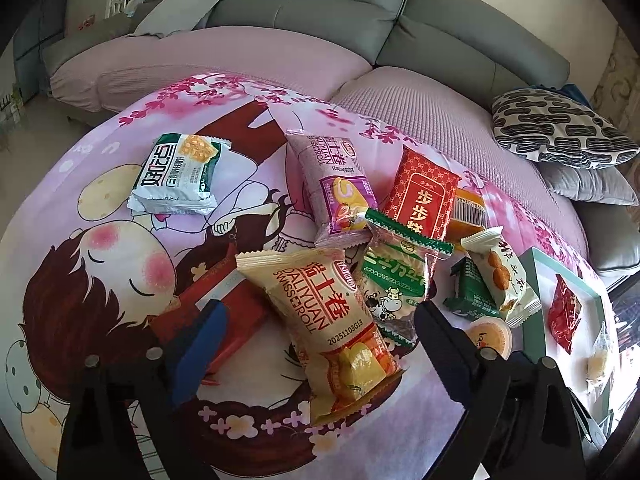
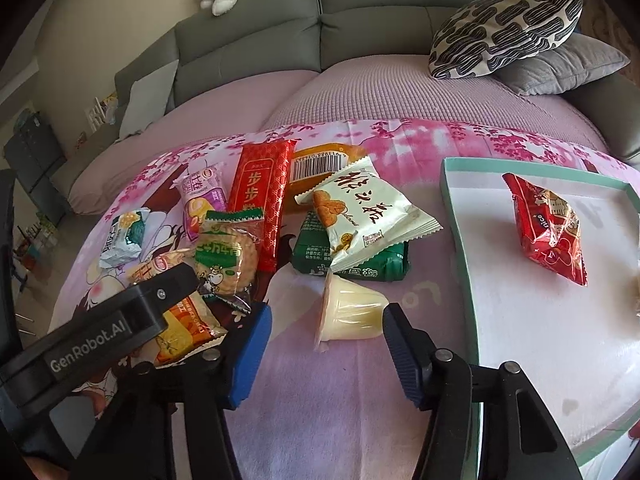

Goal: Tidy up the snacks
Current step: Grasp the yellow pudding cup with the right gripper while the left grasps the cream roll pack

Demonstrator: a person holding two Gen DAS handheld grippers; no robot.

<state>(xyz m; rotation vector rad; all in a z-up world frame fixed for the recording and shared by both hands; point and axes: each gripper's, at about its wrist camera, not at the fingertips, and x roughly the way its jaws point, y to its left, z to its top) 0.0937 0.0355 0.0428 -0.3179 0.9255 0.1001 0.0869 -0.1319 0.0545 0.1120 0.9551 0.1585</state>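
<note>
A yellow Swiss-roll packet (image 1: 328,320) lies on the pink cartoon cloth (image 1: 100,260) between the fingers of my left gripper (image 1: 322,306), which is open; neither pad touches it. My right gripper (image 2: 326,311) is open around a pale jelly cup (image 2: 352,312) lying on its side. Its right fingertip (image 2: 390,314) is at the cup's rim and the blue left pad (image 2: 256,340) stands apart. To the right is a teal-rimmed white tray (image 2: 452,200) holding a red snack packet (image 2: 548,228). The left gripper's body (image 2: 120,320) shows at the lower left.
Loose snacks are piled mid-cloth: a purple Swiss-roll packet (image 1: 336,188), a long red packet (image 1: 420,196), a green biscuit packet (image 1: 392,280), a white packet (image 2: 368,216) on a green one (image 2: 352,264), and a cracker packet (image 1: 176,176) apart at left. Behind are the grey sofa (image 2: 360,20) and patterned pillows (image 2: 508,28).
</note>
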